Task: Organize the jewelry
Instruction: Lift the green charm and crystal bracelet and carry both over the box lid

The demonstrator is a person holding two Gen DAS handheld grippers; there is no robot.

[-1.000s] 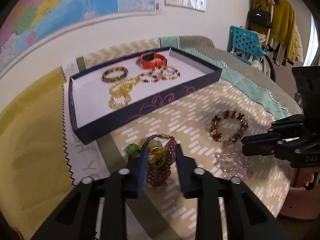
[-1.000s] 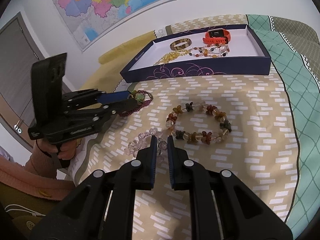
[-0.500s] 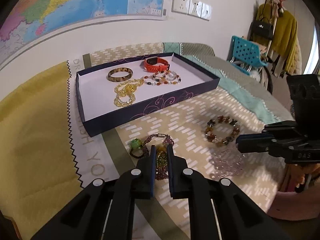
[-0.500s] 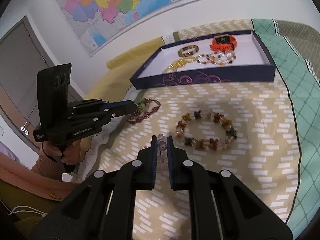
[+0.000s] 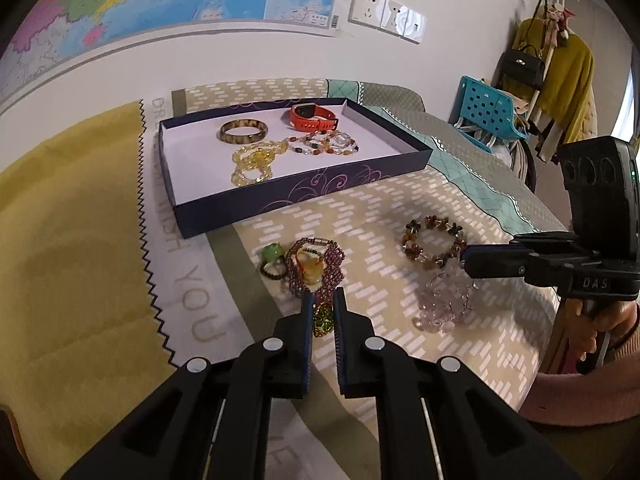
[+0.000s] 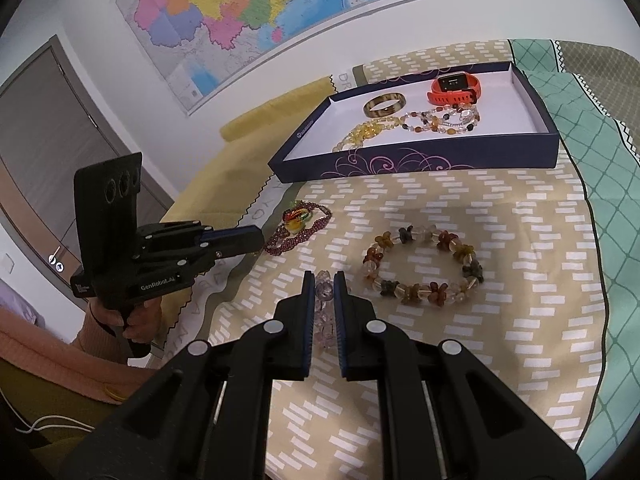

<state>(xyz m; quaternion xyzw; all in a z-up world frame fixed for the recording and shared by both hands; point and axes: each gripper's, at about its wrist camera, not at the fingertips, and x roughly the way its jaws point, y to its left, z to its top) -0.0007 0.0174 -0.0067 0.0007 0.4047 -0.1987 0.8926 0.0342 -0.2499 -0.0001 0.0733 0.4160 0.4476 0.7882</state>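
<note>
My left tongs (image 5: 323,304) are closed on a small yellow-green ornament (image 5: 322,320), just in front of the purple bead bracelet (image 5: 318,270) on the table's patterned cloth (image 5: 360,216). My right tongs (image 6: 324,284) pinch the clear crystal bracelet (image 6: 325,312), beside the amber flower-bead bracelet (image 6: 424,268). The dark jewelry tray (image 6: 420,158) lies beyond.
</note>
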